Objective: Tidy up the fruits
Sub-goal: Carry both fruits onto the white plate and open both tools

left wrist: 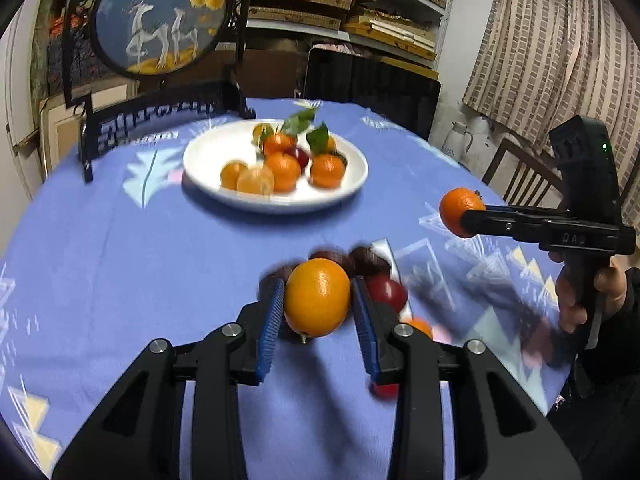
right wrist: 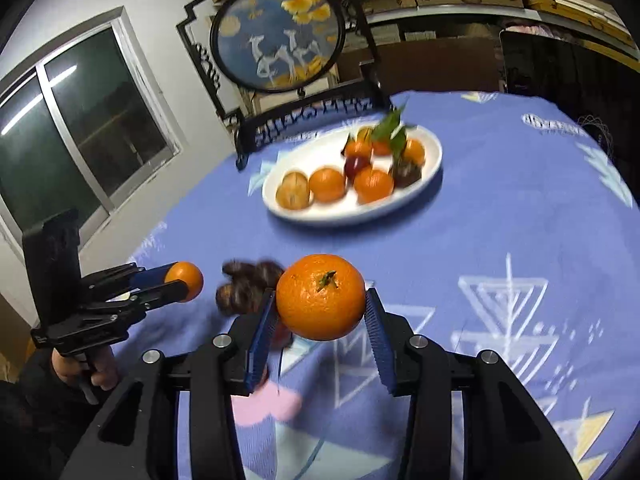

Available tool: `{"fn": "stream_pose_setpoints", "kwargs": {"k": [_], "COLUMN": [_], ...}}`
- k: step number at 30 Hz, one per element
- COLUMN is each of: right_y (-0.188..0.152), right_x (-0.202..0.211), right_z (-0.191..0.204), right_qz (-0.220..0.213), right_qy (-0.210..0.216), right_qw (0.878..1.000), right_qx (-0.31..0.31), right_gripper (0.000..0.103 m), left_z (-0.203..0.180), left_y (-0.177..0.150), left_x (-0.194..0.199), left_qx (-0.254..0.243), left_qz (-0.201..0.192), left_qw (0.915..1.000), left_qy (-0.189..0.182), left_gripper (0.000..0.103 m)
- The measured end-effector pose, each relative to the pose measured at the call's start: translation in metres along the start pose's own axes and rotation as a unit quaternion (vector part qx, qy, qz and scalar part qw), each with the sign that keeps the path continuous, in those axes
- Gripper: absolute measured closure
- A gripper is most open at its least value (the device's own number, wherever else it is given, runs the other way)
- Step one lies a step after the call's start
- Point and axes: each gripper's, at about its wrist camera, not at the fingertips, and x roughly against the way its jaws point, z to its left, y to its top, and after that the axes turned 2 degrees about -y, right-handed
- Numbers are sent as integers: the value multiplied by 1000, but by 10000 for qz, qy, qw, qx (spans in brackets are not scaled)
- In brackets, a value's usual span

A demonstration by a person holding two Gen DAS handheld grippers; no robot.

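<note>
Nearer the cameras than the white plate (left wrist: 276,200), above the blue patterned tablecloth (left wrist: 120,260), both grippers carry fruit; the left gripper (left wrist: 318,300) is clamped on a smooth orange (left wrist: 318,298), its blue ribbed pads (left wrist: 272,320) pressed to either side of the fruit, which is clear of the cloth; the right gripper (right wrist: 322,304) grips a mandarin (right wrist: 321,297) with its green stem stub facing up, the blue pads touching its flanks with the jaws set only as wide as the fruit; from the left wrist view the right gripper (left wrist: 466,216) shows side-on to the right of the plate, a person's hand (left wrist: 588,292) round its handle; from the right wrist view the left gripper (right wrist: 182,282) shows to the left of the plate with its orange (right wrist: 185,280) at the tips.

On the plate lie several mandarins (right wrist: 327,184), some with green leaves (right wrist: 390,126), a dark red fruit (right wrist: 356,166) among them, and a pale peeled one (left wrist: 256,180) at the near-left edge; between the plate and the left gripper, on the cloth, sits a blurred cluster of dark red fruits (left wrist: 384,288); behind the plate stands a round painted screen (left wrist: 160,16) in a black carved frame.
</note>
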Motion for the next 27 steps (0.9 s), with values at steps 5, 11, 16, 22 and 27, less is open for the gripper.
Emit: {"fn": "stream_pose_setpoints", "kwargs": {"k": [5,11,16,22,27], "right_y": [52,112,138,131,89], "right_x": [-21,-82,-123,-114,-73], "right_z": [-10,-35,-44,-39,-18], "right_qz": [-56,-35,-47,-190,-112], "right_qy": [57,13,-196,-299,-151], "right_qw": [10000,9990,9983,9984,9997], "right_qx": [-49,-437,-555,-449,-124], "right_gripper": [58,58,52,38,38], "left_z": [14,41,66,73,48], "left_y": [57,115,134,121,86], "left_x": [-24,-82,-127,-108,-66], "left_qx": [-110,24,234,368,32], "left_qz": [-206,-143,-35,-100,-3], "left_qw": [9997,9995,9981,9971,9989], "left_qy": [110,294,561,662,466], "left_gripper": [69,69,39,31,30]}}
